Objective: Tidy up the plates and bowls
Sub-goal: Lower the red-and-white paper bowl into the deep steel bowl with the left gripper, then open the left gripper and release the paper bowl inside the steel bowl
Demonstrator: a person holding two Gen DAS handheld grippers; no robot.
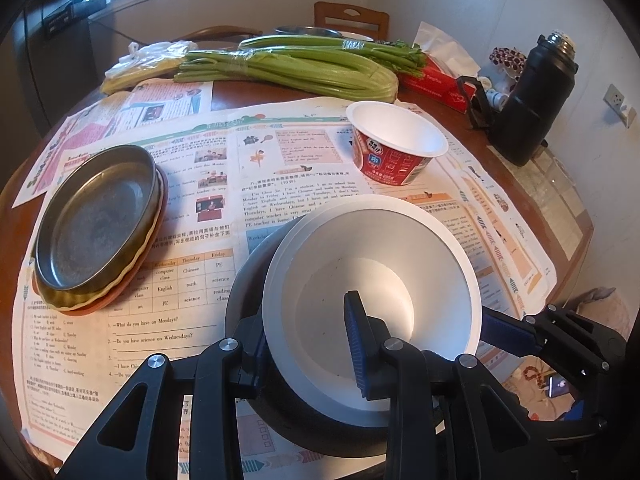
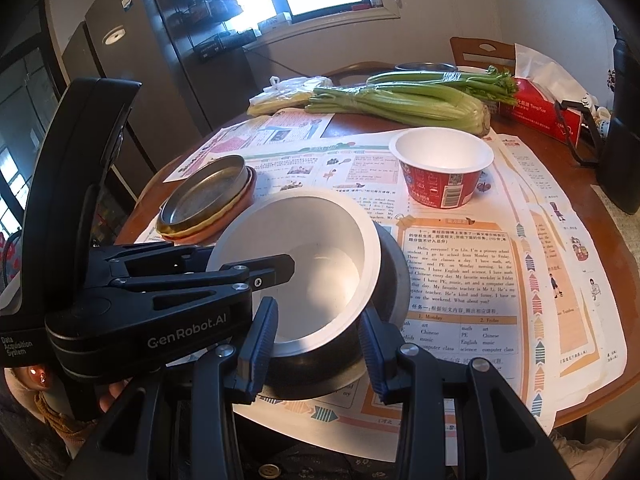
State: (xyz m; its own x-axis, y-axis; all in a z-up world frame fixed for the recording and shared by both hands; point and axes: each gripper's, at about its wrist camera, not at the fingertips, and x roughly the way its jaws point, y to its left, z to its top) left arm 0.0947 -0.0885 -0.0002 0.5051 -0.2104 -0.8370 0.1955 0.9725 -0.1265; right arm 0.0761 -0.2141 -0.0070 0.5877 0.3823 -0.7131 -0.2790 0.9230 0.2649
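Observation:
A white bowl (image 1: 384,248) sits tilted inside a dark bowl (image 1: 248,276) on the newspaper-covered table. My left gripper (image 1: 308,344) is shut on the white bowl's near rim, one finger inside and one outside. My right gripper (image 2: 320,336) is open, its fingers either side of the dark bowl (image 2: 384,276) and the white bowl (image 2: 296,220). The left gripper shows from the side in the right wrist view (image 2: 276,270). A metal plate (image 1: 96,220) is stacked on a yellow and an orange plate at the left. A red paper bowl (image 1: 396,140) stands upright behind.
Celery (image 1: 296,64), a yellow bag (image 1: 144,64), a red tissue box (image 1: 440,80) and a black thermos (image 1: 536,96) lie along the table's far side. A chair back (image 1: 352,20) stands beyond. The newspaper (image 1: 256,184) covers the table's middle.

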